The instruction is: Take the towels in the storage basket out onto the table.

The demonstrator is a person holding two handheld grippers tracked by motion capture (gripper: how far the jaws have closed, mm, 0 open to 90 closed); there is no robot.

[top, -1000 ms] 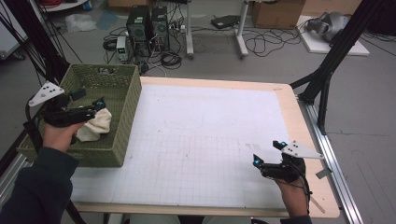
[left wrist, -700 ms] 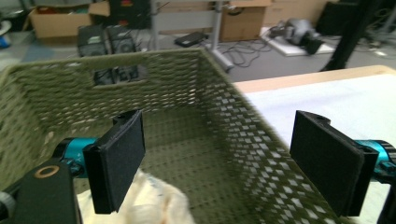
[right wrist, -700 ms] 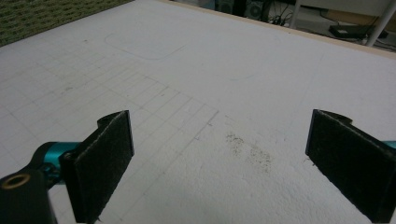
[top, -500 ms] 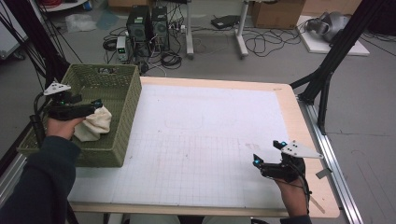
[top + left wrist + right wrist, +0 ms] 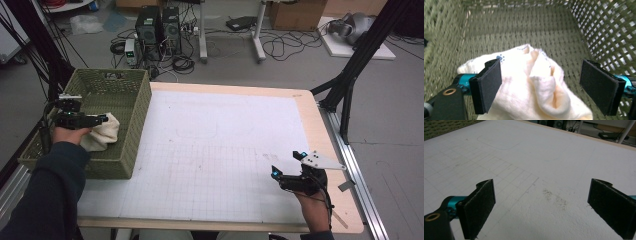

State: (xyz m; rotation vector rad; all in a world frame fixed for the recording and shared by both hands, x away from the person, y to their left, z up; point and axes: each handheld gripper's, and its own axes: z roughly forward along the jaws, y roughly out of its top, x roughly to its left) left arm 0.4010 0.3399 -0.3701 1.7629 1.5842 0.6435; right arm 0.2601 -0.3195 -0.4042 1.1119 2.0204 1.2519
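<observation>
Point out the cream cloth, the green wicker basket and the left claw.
cream cloth (image 5: 541, 92), left gripper view, on its middle fold.
green wicker basket (image 5: 137, 125), high view, on its right wall.
left claw (image 5: 544, 87), left gripper view, midway between its open jaws.

Even, soft indoor light, faint shadows, no glare, slightly grainy high view, blurred edges in gripper views

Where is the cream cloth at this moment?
In the high view the cream cloth lies inside the green woven basket at the table's left edge, under the open left tongs.
</observation>
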